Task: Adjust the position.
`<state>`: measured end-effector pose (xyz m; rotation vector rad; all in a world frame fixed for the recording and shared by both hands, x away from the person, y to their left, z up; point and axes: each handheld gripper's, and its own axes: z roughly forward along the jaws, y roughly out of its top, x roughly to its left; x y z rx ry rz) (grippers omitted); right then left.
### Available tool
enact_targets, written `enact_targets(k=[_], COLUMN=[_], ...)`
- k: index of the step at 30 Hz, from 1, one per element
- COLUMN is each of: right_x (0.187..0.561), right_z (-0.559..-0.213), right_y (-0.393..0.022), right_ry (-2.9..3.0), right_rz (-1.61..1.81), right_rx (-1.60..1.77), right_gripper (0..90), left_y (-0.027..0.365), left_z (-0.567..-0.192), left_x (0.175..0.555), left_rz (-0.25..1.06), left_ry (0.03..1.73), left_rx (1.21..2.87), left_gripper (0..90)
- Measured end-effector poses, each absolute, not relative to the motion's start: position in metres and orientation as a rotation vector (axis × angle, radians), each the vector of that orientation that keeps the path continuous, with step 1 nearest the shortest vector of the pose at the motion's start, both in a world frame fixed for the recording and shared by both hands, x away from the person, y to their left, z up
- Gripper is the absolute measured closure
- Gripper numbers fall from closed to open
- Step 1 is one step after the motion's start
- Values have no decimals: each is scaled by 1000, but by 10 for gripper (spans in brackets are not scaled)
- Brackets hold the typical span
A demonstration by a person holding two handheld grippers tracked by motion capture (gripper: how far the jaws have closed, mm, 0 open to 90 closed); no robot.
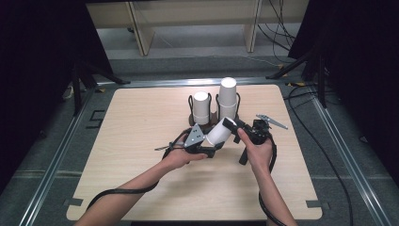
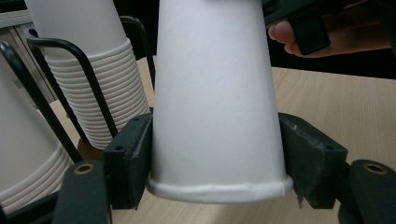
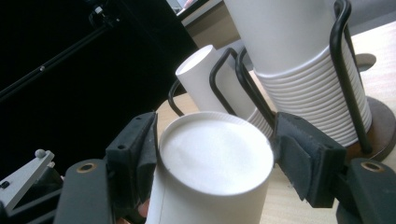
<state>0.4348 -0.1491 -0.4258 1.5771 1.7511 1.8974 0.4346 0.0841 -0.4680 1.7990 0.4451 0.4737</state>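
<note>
A white paper cup lies tilted in the air between my two grippers, just in front of the cup stacks. My left gripper is shut on its wide rim end; in the left gripper view both pads press the cup just above the rolled rim. My right gripper stands at the cup's closed base. In the right gripper view that base sits between the jaws, with the pads close beside it and not squeezing it.
Two stacks of upside-down white cups, a short one and a taller one, stand in a black wire holder on a brown base at the table's far middle. The light wooden table has bare room on both sides. Cables trail on the floor at right.
</note>
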Motion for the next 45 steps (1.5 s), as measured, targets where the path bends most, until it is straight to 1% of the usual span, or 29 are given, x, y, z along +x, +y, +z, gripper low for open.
enact_targets(k=[14, 21, 24, 28, 36, 37, 38, 45], right_x=[429, 420, 414, 410, 405, 403, 405, 402], right_z=[-417, -412, -418, -424, -436, -435, -438, -442], right_y=[-152, -161, -170, -176, -187, -186, -187, -187], right_ry=[1744, 1777, 1827, 1862, 1943, 1954, 1950, 2031], right_rz=[1848, 1785, 1722, 1677, 1625, 1628, 1621, 1591], right_rx=[1446, 1353, 1293, 1295, 1251, 1304, 1237, 1152], right_gripper=[305, 297, 292, 295, 306, 306, 306, 297], left_y=[91, 102, 108, 113, 122, 123, 123, 130], left_z=[-467, -464, -462, -459, -452, -451, -450, -444], left_x=[436, 437, 437, 436, 434, 434, 434, 436], left_rz=[446, 458, 473, 472, 494, 489, 483, 441], left_ry=[444, 443, 428, 418, 348, 337, 325, 263], left_rx=[1802, 1822, 1846, 1854, 1942, 1958, 1968, 2057], left_gripper=[330, 331, 335, 336, 336, 336, 335, 333])
